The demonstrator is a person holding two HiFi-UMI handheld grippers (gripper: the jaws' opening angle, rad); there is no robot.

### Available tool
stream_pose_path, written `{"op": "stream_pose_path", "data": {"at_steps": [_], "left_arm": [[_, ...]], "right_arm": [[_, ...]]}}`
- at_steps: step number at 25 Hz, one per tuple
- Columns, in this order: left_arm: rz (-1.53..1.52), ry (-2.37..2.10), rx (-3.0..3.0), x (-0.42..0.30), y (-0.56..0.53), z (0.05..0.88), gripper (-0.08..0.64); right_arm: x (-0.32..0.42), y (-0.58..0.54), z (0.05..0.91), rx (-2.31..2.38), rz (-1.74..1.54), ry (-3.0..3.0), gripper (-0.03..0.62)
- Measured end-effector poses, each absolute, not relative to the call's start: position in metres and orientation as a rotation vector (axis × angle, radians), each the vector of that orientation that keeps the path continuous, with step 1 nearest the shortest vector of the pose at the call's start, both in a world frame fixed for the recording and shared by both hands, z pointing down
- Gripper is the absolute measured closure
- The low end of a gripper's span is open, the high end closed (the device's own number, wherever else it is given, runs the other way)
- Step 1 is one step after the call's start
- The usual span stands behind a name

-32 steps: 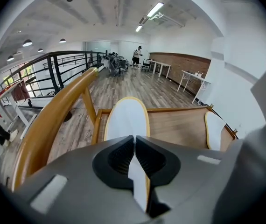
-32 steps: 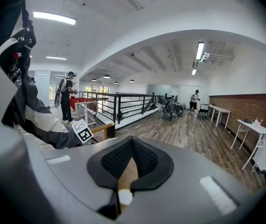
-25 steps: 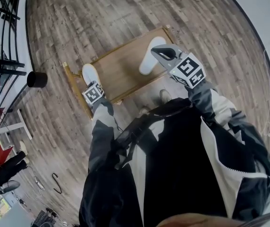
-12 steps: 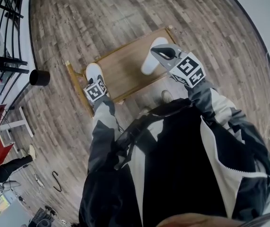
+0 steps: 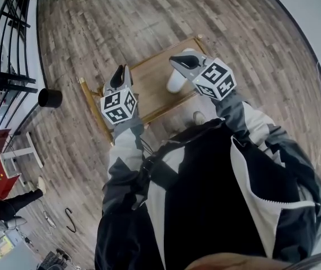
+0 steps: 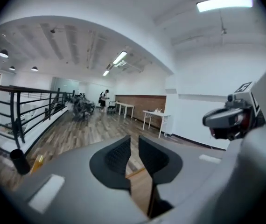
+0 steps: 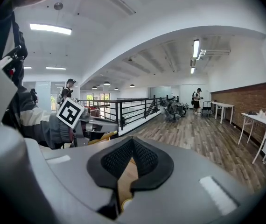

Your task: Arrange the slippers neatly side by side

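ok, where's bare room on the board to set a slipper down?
Mid board, left of the slipper, is bare wood. The floor beyond the far edge is open too. Crowded at the right end, where the slipper lies; the left end is hidden in the head view.

left gripper (image 5: 119, 75): held out forward, pointing ahead and slightly down. its jaws have just been closing and now stand a narrow gap apart, with nothing between them. right gripper (image 5: 175, 59): held out beside the left, near it, same slight downward pitch. jaws together at the tips, gripping nothing.
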State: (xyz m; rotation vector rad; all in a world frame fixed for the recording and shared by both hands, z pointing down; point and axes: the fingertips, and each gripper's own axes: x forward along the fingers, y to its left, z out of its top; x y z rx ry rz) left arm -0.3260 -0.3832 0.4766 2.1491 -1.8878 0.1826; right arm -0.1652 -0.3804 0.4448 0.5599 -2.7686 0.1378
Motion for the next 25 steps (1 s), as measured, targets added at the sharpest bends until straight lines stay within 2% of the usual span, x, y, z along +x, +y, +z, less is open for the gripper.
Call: {"op": "stream_pose_path", "data": {"at_steps": [4,8,14,25], "left_arm": [[0.106,-1.877,2.365,-0.286,-0.377,0.404,0.548],[0.082,-1.860,2.478,-0.259,-0.359,0.368,0.549],[0.059,-1.848,2.486,-0.248,-0.345,0.364,0.549],[0.046,-1.851,2.439,-0.254,-0.339,0.375,0.548]], "right_arm": [[-0.168,-0.382,0.422,0.573,0.139,-2.826,0.586],[-0.172,-0.378,0.395,0.588,0.163,-2.895,0.587],[-0.188,-0.358,0.368,0.536,0.168,-2.967,0.588],[-0.201,-0.356,0.378,0.539,0.196,-2.942,0.587]]}}
